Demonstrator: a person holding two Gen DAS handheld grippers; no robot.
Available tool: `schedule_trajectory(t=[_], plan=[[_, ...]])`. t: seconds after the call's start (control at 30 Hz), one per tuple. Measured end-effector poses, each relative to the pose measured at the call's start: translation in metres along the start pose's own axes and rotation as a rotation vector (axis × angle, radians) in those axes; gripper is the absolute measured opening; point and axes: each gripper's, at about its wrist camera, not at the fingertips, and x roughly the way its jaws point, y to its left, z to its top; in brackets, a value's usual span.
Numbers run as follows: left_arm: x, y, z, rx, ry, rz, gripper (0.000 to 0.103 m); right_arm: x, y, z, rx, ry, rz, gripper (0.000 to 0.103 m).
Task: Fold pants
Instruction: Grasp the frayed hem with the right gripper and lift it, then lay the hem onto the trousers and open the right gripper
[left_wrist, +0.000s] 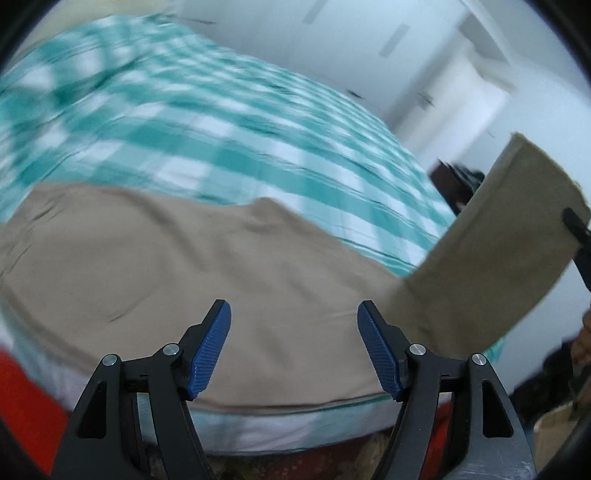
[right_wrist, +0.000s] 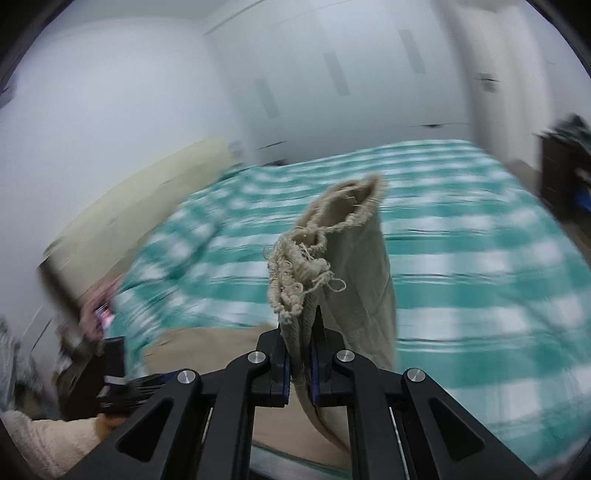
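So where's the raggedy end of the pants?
The frayed pant leg end is up in the air, pinched in the right gripper, above the checked bedspread; the left wrist view shows it at far right.

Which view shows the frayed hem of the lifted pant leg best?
Right wrist view: the frayed hem stands sharp and close above the shut right hand-held gripper. The left wrist view shows the lifted pant leg only from the side, its fraying hardly visible.

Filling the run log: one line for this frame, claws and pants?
left claw: open, over pants | right claw: shut on frayed leg hem, lifted | bed: checkered sheet
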Motion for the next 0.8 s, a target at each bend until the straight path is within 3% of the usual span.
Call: schedule_trajectory(t=[0.1,0.13,0.17,0.2,0.27,0.33,0.5,0.63,0.73,0.8], plan=[[-0.004,0.033,-0.009,-0.045,-0.038,0.065,0.073,0.047,0.046,-0.014,-0.025,0.073,0.115,0.015],[-0.004,0.042,-0.011,-0.063,-0.044,0.085,0.072,0.065,0.059,-0.027,-0.013,0.121,0.175,0.025],[-0.003,0.05,-0.012,-0.084,-0.046,0.095,0.072,0.078,0.066,-0.036,0.002,0.157,0.227,0.042],[-0.004,0.059,-0.012,-0.116,-0.051,0.102,0.072,0.089,0.071,-0.048,0.018,0.191,0.273,0.047],[-0.008,0.074,-0.01,-0.16,-0.069,0.104,0.072,0.1,0.072,-0.066,0.035,0.211,0.284,0.047],[-0.008,0.08,-0.008,-0.176,-0.084,0.11,0.072,0.1,0.056,-0.078,0.053,0.205,0.241,0.047],[0.009,0.067,-0.01,-0.127,-0.055,0.118,0.072,0.095,-0.019,-0.111,0.058,0.189,-0.093,0.044],[0.019,0.032,-0.019,0.014,-0.037,0.111,0.072,0.112,-0.047,-0.152,0.054,0.269,-0.141,0.038],[0.028,-0.003,-0.026,0.125,-0.005,0.064,0.072,0.15,-0.062,-0.205,0.038,0.428,-0.263,0.034],[0.032,-0.026,-0.028,0.198,0.001,0.028,0.072,0.147,-0.074,-0.214,0.089,0.378,-0.261,0.033]])
